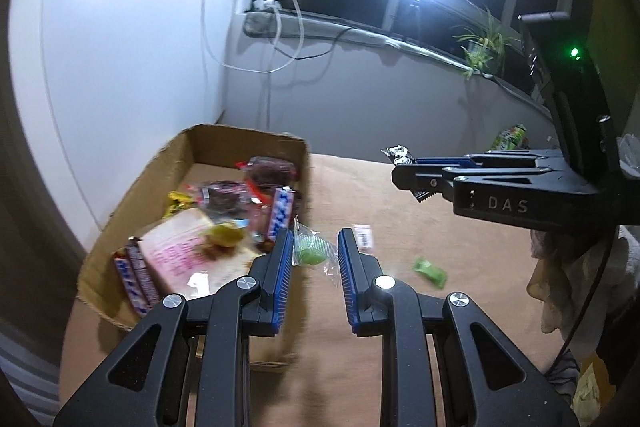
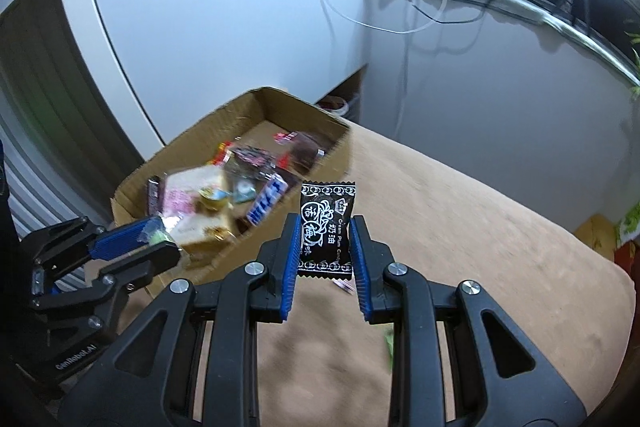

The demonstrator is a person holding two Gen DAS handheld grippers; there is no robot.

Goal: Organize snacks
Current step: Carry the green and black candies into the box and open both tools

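The right claw pinches a light, crinkly black candy packet at its sides, while the left claw grips a soft green jelly sachet near the cardboard box at frame left.

Blurred snacks inside box

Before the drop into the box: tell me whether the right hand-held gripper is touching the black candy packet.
Touching. The right wrist view shows the right hand-held gripper with both blue pads pressed against the sides of the black candy packet, holding it upright above the table.

Black gripper body reads "DAS"; other black gripper housing "GenRobot.AI"; black candy wrapper "Cream Plum Candy".
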